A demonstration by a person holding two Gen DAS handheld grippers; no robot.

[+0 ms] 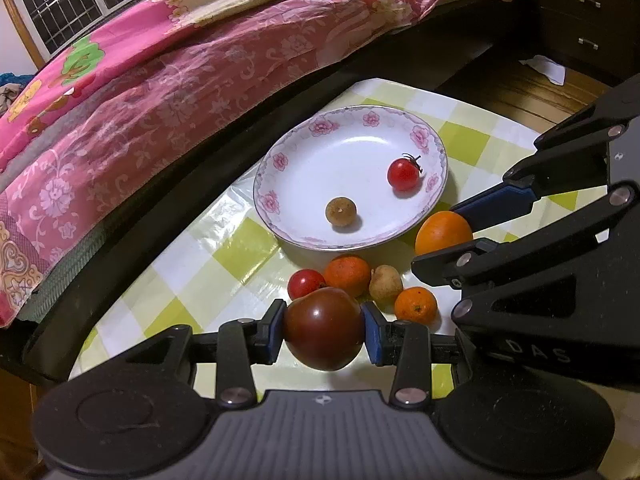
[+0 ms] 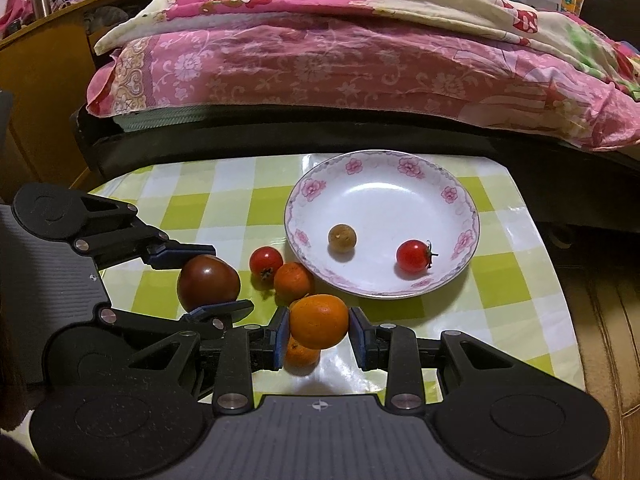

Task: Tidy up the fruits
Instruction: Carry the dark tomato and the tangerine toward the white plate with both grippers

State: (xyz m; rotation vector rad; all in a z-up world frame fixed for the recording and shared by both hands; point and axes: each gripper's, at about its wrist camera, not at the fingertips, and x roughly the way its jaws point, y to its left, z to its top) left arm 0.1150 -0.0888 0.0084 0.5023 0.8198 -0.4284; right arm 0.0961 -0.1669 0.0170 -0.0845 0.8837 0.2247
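Observation:
My left gripper (image 1: 324, 334) is shut on a dark red tomato (image 1: 324, 328), held above the table; it shows in the right wrist view (image 2: 208, 284) too. My right gripper (image 2: 320, 330) is shut on a large orange (image 2: 319, 321), also seen in the left wrist view (image 1: 443, 232) beside the plate. A white floral plate (image 1: 296, 160) holds a cherry tomato (image 1: 403, 175) and a brown longan (image 1: 341, 211). On the cloth lie a cherry tomato (image 1: 305, 283), two small oranges (image 1: 347, 275) (image 1: 416, 305) and a small pear (image 1: 385, 283).
The table (image 2: 200, 208) has a green-and-white checked cloth. A bed with pink bedding (image 2: 340, 68) runs along its far edge. A dark drawer unit (image 1: 584, 20) stands at the far right, with wooden floor (image 1: 516, 84) below it.

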